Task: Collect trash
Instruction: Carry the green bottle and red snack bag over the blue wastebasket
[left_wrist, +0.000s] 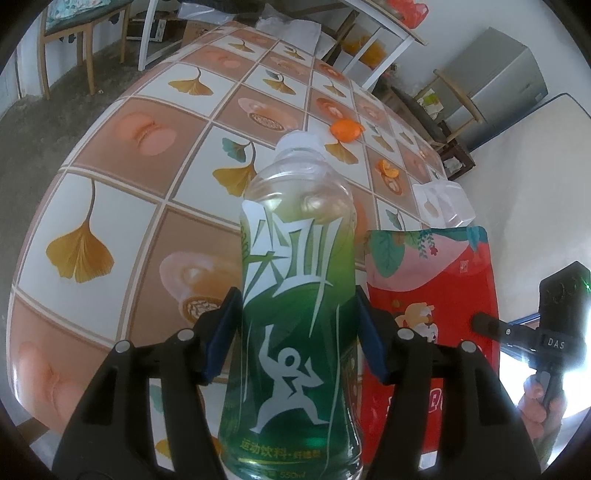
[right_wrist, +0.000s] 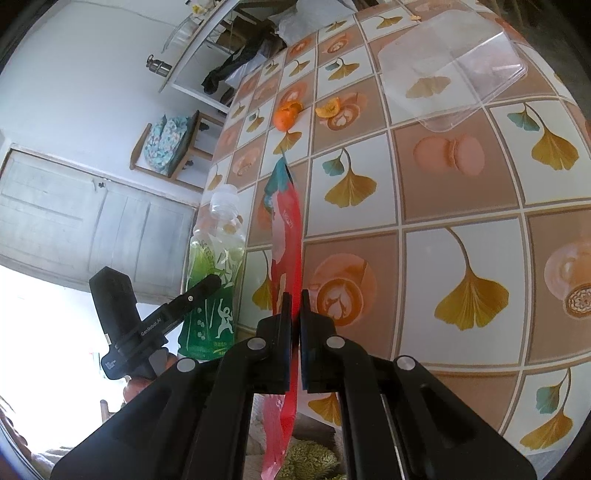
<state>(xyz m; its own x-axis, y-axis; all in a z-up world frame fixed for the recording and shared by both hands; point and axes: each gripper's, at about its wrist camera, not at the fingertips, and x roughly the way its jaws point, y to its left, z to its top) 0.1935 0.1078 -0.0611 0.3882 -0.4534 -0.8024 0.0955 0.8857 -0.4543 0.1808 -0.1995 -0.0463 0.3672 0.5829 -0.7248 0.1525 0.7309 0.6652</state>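
My left gripper (left_wrist: 295, 332) is shut on a clear plastic drink bottle (left_wrist: 295, 295) with a green label and white cap, held upright above the table; the same bottle (right_wrist: 214, 280) shows in the right wrist view. My right gripper (right_wrist: 294, 317) is shut on a flat red snack bag (right_wrist: 286, 229), held edge-on between the pads. In the left wrist view the red bag (left_wrist: 432, 295) hangs just right of the bottle. Orange peel (left_wrist: 345, 130) and a smaller peel piece (left_wrist: 388, 170) lie farther back on the table.
The table (left_wrist: 122, 206) wears a cloth printed with ginkgo leaves and coffee cups. A clear plastic box (right_wrist: 450, 70) lies on it at the far right. A peeled orange (right_wrist: 286, 116) and a peel scrap (right_wrist: 328, 108) sit mid-table. Chairs and shelves stand beyond.
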